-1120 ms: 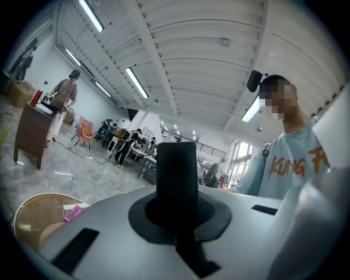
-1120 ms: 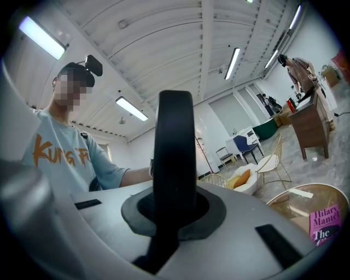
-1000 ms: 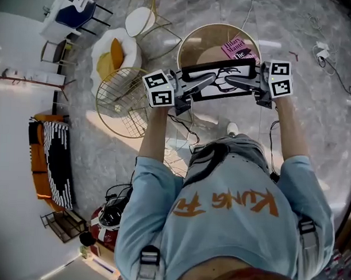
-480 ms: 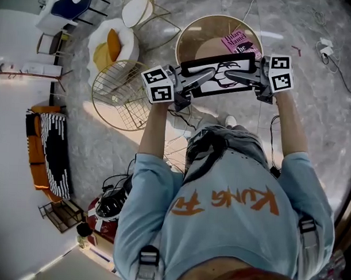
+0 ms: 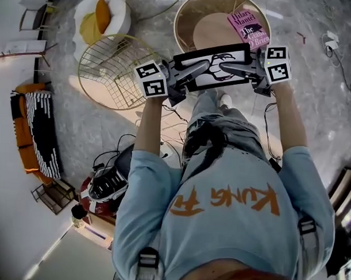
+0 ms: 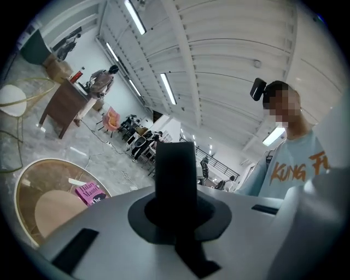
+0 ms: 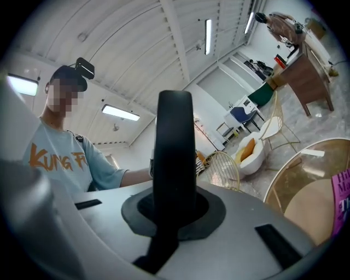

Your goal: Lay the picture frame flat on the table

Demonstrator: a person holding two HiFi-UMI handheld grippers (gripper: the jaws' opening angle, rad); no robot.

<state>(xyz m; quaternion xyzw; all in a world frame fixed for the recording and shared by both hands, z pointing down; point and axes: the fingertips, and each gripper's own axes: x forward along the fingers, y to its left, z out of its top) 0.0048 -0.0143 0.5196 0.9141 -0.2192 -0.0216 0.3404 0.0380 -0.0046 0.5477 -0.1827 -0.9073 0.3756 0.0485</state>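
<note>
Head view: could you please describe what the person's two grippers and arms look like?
The left gripper and right gripper match: grey bodies with long tapering grey fingers, each carrying a white cube printed with black square markers. Thin dark cables hang below. The person wears a light blue short-sleeved T-shirt with orange lettering.

The person wears a light blue short-sleeved T-shirt (image 5: 229, 236) with orange lettering (image 5: 225, 201), grey webbing straps (image 5: 149, 259) with buckles at both shoulders, a black strap (image 5: 202, 152) and grey trousers (image 5: 236, 126), while the grey left gripper (image 5: 205, 69) and right gripper (image 5: 226, 67) each bear a black-and-white marker cube (image 5: 152, 79).
</note>
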